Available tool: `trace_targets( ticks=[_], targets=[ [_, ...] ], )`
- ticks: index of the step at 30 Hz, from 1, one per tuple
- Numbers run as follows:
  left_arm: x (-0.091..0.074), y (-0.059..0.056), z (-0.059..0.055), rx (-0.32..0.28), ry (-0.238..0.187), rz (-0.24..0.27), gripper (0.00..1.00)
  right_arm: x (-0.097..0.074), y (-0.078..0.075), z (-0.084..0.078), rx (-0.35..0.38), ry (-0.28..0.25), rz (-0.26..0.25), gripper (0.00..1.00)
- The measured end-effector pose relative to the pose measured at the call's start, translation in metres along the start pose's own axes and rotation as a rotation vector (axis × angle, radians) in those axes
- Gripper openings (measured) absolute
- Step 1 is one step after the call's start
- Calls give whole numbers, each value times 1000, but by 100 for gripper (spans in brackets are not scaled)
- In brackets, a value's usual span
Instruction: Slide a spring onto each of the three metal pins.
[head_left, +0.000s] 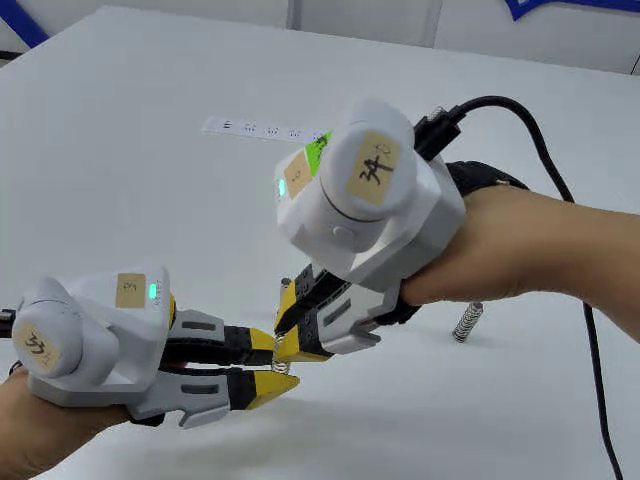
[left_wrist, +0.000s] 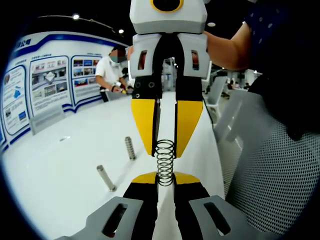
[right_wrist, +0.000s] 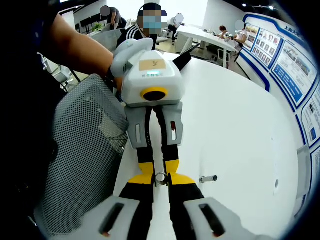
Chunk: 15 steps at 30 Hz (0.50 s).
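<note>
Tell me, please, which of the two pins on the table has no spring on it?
In the left gripper view, the nearer pin is bare, smooth metal; the farther pin is wrapped in coils.

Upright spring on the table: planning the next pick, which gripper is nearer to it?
Right. The right gripper is just left of the upright spring; the left gripper sits farther off, lower left.
</note>
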<state>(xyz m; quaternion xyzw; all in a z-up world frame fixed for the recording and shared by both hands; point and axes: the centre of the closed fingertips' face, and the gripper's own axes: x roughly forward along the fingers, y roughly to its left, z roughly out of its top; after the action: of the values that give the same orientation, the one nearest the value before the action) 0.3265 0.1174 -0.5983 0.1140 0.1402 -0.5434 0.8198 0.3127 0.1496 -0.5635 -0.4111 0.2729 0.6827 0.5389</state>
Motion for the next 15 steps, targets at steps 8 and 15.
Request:
trace_targets(
  ticks=[8,15],
  targets=[
    [1,0,5,-5,-20,3,10,4,-2,-7,3,28,4,13],
    [0,1,9,1,-20,4,10,5,-2,-6,6,29,7,13]
  ],
)
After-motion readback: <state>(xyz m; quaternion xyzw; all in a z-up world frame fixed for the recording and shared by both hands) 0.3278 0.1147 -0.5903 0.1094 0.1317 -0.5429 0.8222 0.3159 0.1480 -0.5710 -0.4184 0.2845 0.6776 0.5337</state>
